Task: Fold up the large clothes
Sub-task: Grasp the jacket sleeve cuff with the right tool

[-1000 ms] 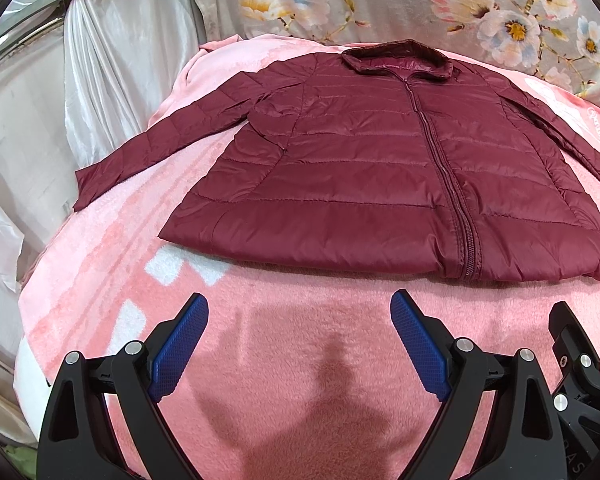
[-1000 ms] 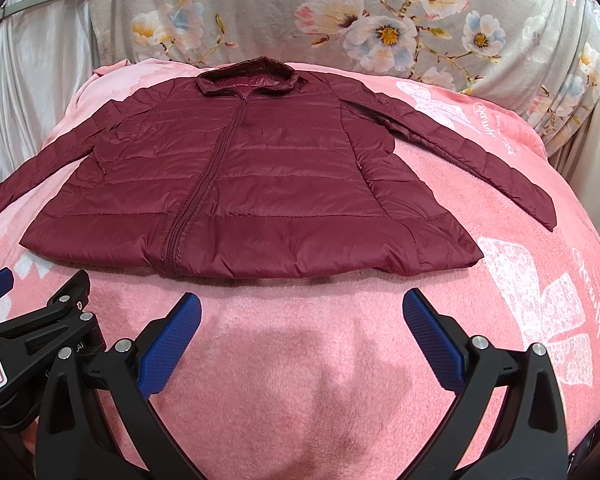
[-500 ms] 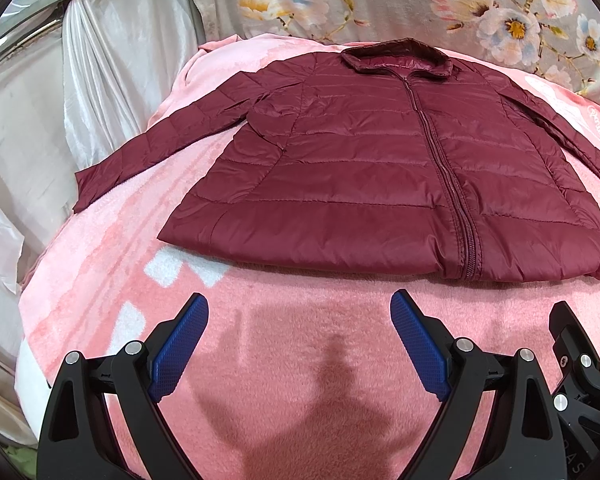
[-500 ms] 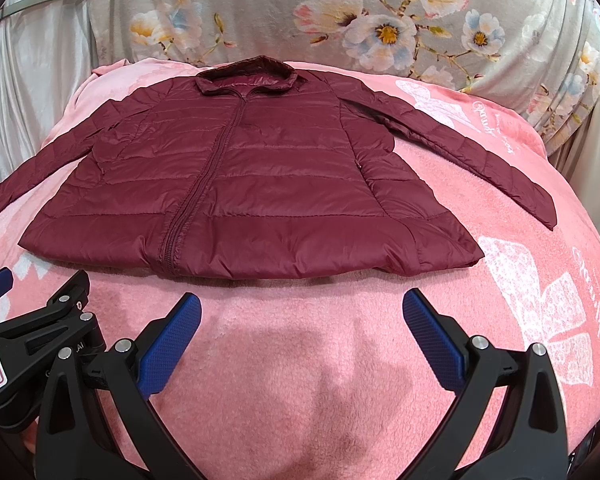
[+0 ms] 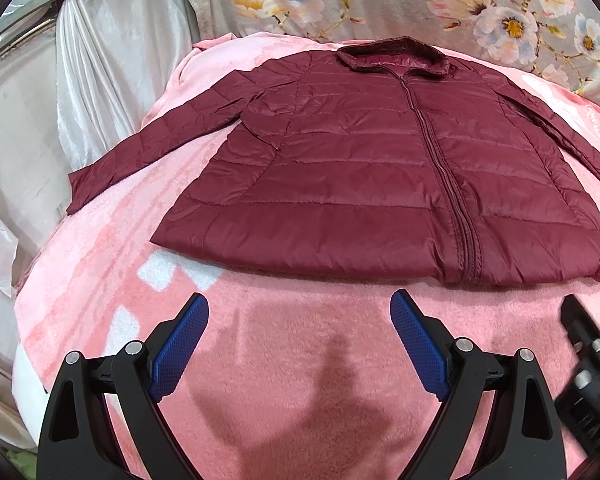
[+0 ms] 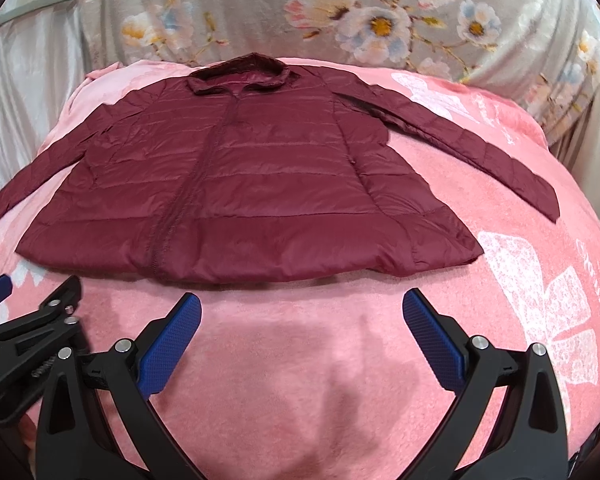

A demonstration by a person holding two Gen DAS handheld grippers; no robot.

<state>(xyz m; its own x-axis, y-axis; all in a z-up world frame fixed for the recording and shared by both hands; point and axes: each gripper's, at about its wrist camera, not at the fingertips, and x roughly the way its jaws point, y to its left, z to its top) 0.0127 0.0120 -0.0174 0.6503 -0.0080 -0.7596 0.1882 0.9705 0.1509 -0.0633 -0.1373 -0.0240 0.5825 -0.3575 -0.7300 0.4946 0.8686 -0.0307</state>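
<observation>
- Grippers, two. My left gripper [image 5: 299, 340] hangs over bare blanket with its tongs spread wide, nothing between the blue pads [image 5: 179, 346]. My right gripper [image 6: 301, 340] does the same, tongs wide and empty, just beside the left one.
- Blanket, one: pink plush blanket [image 5: 284, 364] with white printed patches, covering the whole work surface under both grippers.
- Jacket, one: maroon quilted jacket [image 5: 364, 168] lies flat on the blanket beyond the fingertips, zipped, hem nearest me, collar at the far end, two sleeves spread outwards.
- Backdrops, two: a grey floral cloth [image 6: 380, 20] behind the collar and a white satin drape [image 5: 112, 72] at far left.
- View differences: the left wrist view shows the jacket's left sleeve [image 5: 152, 146] to its cuff and cuts off the other; the right wrist view shows the right sleeve [image 6: 472, 148] whole, plus more white print.
</observation>
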